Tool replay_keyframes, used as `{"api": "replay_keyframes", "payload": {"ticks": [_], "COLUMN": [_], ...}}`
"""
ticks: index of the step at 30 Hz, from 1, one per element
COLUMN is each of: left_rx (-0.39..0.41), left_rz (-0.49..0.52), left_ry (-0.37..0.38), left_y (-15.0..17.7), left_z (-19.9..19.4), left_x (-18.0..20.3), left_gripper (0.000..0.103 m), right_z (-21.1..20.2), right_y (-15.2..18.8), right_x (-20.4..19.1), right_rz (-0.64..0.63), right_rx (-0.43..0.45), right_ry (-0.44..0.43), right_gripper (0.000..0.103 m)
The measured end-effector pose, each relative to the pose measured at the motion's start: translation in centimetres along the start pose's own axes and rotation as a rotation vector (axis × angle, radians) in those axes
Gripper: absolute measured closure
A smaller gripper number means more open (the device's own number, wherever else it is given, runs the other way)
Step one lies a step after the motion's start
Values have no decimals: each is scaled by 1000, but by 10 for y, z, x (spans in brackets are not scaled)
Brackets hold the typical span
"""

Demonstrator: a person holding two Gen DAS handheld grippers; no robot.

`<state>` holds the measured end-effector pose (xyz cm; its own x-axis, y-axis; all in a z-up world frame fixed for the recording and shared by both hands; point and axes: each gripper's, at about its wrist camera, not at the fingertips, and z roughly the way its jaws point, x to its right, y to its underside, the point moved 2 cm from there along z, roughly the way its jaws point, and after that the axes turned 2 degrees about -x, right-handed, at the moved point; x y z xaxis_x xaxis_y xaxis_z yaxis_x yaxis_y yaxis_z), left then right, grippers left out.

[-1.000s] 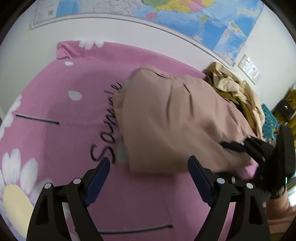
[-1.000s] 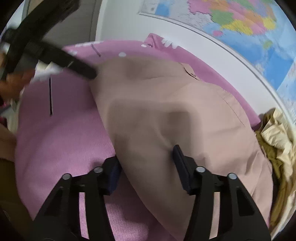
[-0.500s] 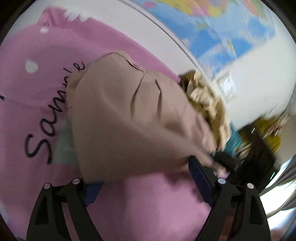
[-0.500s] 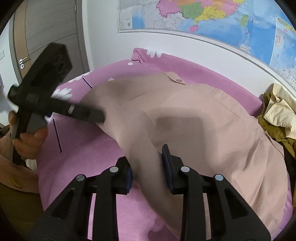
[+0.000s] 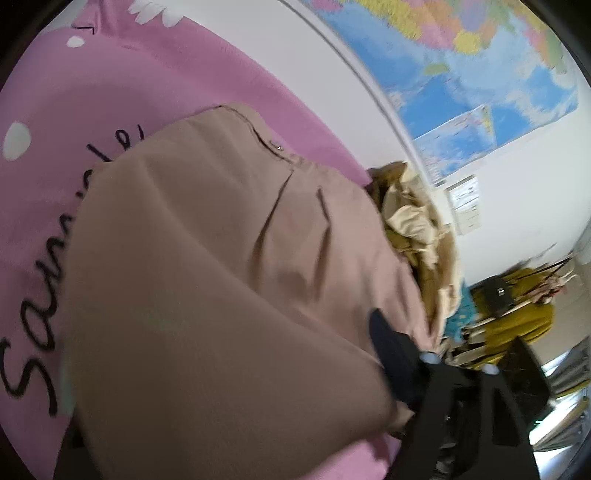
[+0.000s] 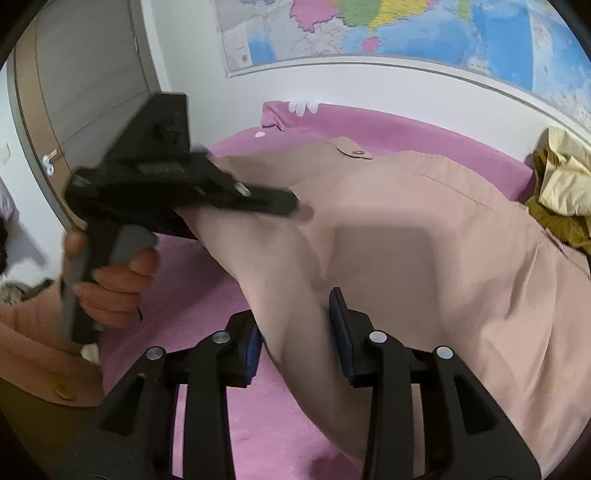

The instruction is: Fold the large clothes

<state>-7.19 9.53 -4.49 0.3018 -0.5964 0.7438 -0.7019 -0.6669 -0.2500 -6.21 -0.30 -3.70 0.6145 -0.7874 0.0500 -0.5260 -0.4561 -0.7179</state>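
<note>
A large beige garment [image 5: 221, 258] lies spread on a pink bed cover [image 5: 166, 74]. My left gripper [image 5: 295, 332] reaches into its near edge with jaws closing. Fabric bulges between them and hides the left finger, while the right fingertip [image 5: 376, 332] shows at the cloth's edge. In the right wrist view the left gripper [image 6: 288, 205], held by a hand [image 6: 110, 288], sits at the garment's [image 6: 424, 240] left edge. My right gripper [image 6: 295, 325] straddles a raised fold at the near edge. Its jaws are opening, standing apart, with cloth between them.
A heap of yellow and olive clothes [image 5: 410, 221] [image 6: 561, 184] sits at the right end of the bed. Behind the cover [image 6: 369, 125] is a white wall with a world map [image 6: 369, 29], and a door [image 6: 92, 74] stands at the left.
The left gripper has pushed right and forward into the garment, rolled, and narrowed; cloth now covers its left finger. The right gripper pinched the fold, then widened again and rose a little.
</note>
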Motion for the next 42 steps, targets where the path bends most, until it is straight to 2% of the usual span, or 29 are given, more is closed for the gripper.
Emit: {"api": "replay_keyframes", "payload": {"ticks": [1, 3, 6, 8, 14, 19, 20, 24, 27, 31, 36, 40, 42], "left_rx": [5, 8, 12, 12, 22, 17, 15, 6, 5, 7, 11, 25, 30], "left_rz": [12, 25, 31, 43, 77, 110, 119, 130, 125, 133, 141, 151, 164], "left_ry": [-19, -44, -64, -80, -90, -114, -113, -115, -103, -96, -105, -113, -120], "left_y": [-1, -1, 0, 1, 4, 4, 4, 3, 3, 3, 3, 1, 1], "left_z": [1, 2, -1, -2, -4, -1, -1, 0, 0, 1, 2, 3, 5], "left_x": [0, -2, -8, -10, -11, -7, -7, -6, -6, -4, -1, -1, 2], "left_gripper": [42, 55, 69, 74, 74, 69, 66, 64, 62, 56, 53, 53, 47], "right_z": [-4, -20, -52, -77, -134, -130, -129, -118, -108, -104, -100, -96, -92], "right_y": [1, 6, 24, 46, 125, 161, 161, 147, 138, 134, 127, 121, 116], "right_x": [1, 7, 25, 47, 105, 133, 137, 143, 145, 152, 154, 161, 162], "right_rz": [13, 59, 175, 305, 677, 886, 900, 902, 895, 926, 957, 966, 958], "right_rx": [5, 37, 89, 118, 192, 200, 220, 248, 252, 316, 420, 430, 412], "right_ry": [-10, -43, -107, -142, -169, -122, -103, -44, 53, 102, 73, 60, 72], "right_gripper": [61, 49, 45, 41, 32, 30, 35, 30, 28, 26, 24, 25, 25]}}
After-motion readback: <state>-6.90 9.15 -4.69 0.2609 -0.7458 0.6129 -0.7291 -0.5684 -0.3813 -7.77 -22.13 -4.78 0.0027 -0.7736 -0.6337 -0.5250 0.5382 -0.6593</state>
